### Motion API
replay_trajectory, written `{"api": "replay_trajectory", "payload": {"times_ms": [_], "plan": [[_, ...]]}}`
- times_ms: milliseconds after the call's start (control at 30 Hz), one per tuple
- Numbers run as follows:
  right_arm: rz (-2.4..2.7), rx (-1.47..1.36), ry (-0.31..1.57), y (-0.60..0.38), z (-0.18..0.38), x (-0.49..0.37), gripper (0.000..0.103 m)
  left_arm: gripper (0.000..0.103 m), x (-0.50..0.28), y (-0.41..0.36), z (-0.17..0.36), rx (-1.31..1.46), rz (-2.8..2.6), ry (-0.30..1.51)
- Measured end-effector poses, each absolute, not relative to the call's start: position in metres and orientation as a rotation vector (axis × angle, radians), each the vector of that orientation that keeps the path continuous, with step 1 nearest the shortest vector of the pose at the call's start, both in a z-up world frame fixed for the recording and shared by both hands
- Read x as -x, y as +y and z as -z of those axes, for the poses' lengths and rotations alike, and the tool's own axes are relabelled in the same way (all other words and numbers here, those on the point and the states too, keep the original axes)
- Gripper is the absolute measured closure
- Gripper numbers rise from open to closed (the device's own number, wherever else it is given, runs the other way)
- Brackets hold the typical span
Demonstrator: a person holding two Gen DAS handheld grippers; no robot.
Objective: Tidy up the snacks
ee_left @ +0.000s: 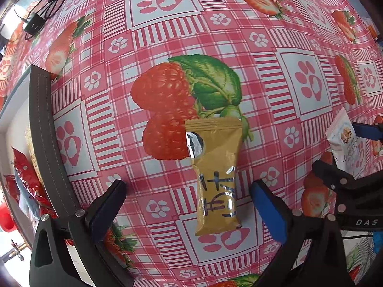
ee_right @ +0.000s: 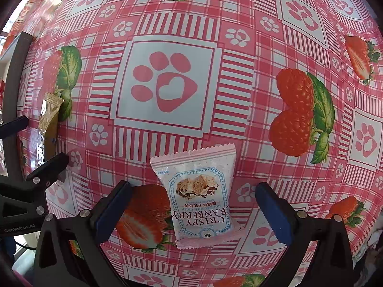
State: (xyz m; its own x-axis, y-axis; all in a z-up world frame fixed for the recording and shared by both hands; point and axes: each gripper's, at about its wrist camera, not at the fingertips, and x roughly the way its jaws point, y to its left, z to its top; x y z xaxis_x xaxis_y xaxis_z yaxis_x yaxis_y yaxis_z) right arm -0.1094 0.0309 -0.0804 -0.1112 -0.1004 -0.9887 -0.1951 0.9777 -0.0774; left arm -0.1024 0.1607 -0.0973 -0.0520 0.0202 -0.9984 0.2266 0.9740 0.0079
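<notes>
A gold snack packet (ee_left: 216, 174) lies flat on the strawberry tablecloth, between the open fingers of my left gripper (ee_left: 189, 192). It also shows at the left edge of the right wrist view (ee_right: 49, 122). A pink-white Crispy Cranberry packet (ee_right: 198, 196) lies flat between the open fingers of my right gripper (ee_right: 194, 193). That packet (ee_left: 344, 141) and the right gripper (ee_left: 344, 155) show at the right edge of the left wrist view. Neither gripper holds anything.
A dark-rimmed bin (ee_left: 45, 129) stands at the left with red snack bags (ee_left: 26, 179) inside. A black charger and cables (ee_left: 36, 24) lie at the far left of the table (ee_right: 239, 83).
</notes>
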Motion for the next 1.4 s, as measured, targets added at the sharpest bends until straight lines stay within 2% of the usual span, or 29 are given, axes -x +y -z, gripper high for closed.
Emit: {"api": "replay_trajectory", "payload": {"times_ms": [1400], "plan": [[-0.088, 0.225, 1.669, 0.031, 0.078, 0.114, 0.0, 0.0, 0.11, 0.173, 0.087, -0.139, 0.117, 1.615]]}}
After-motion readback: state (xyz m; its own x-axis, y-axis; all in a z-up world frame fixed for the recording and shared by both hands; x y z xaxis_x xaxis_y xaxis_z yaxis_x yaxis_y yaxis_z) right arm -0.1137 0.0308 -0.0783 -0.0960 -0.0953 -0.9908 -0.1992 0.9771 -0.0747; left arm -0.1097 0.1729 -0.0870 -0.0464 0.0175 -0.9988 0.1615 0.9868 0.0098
